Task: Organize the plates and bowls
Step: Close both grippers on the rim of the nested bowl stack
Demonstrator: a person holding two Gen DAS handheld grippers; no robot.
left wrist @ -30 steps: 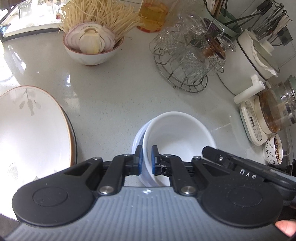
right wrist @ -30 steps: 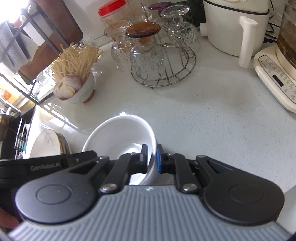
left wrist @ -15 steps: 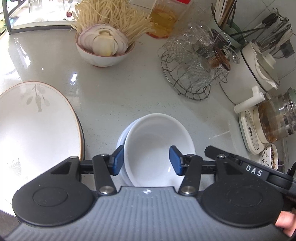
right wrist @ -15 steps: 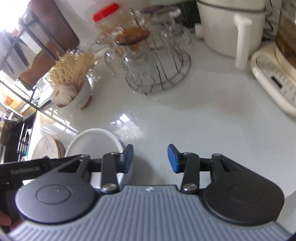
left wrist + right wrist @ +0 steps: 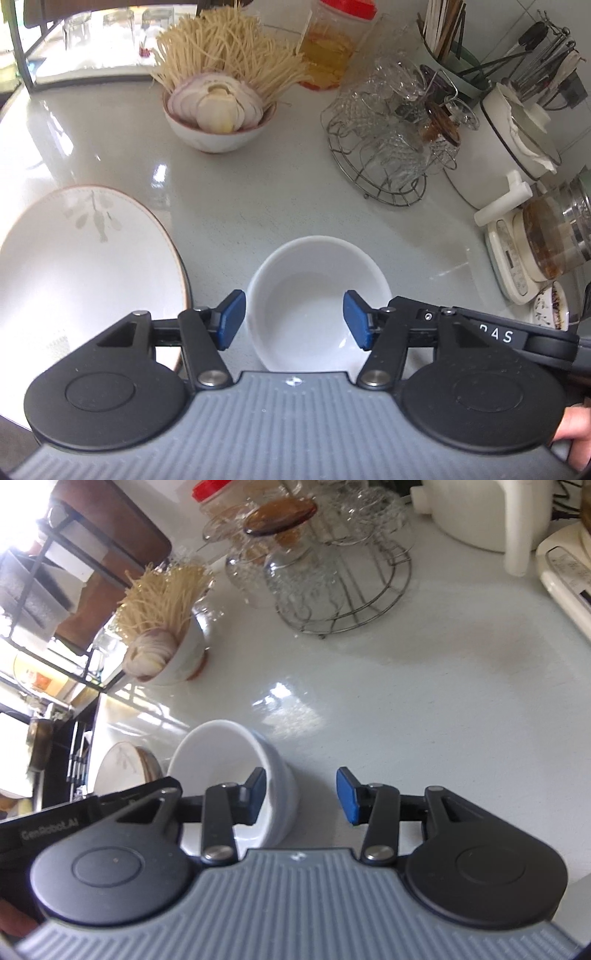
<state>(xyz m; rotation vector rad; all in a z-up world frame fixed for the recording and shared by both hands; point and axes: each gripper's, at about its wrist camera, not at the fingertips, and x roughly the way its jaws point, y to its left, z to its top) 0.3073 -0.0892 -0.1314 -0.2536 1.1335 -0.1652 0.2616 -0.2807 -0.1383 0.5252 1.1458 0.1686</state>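
Observation:
A white bowl (image 5: 317,291) sits nested in another white bowl on the pale counter; it also shows in the right wrist view (image 5: 236,771). My left gripper (image 5: 293,325) is open and empty, its blue pads either side of the bowl's near rim, above it. My right gripper (image 5: 301,797) is open and empty, just right of the bowls. A large white plate with a leaf pattern (image 5: 74,273) lies on a stack at the left, and also shows in the right wrist view (image 5: 122,771).
A bowl of onion and noodles (image 5: 219,114) stands at the back. A wire rack of glass cups (image 5: 388,147) is at the back right. A white pot (image 5: 513,144), a kettle base (image 5: 517,258) and a small patterned bowl (image 5: 550,304) line the right edge.
Both grippers let go of the white bowl's rim and opened wide. The left gripper rose and pulled back; the right gripper shifted to the right of the bowls.

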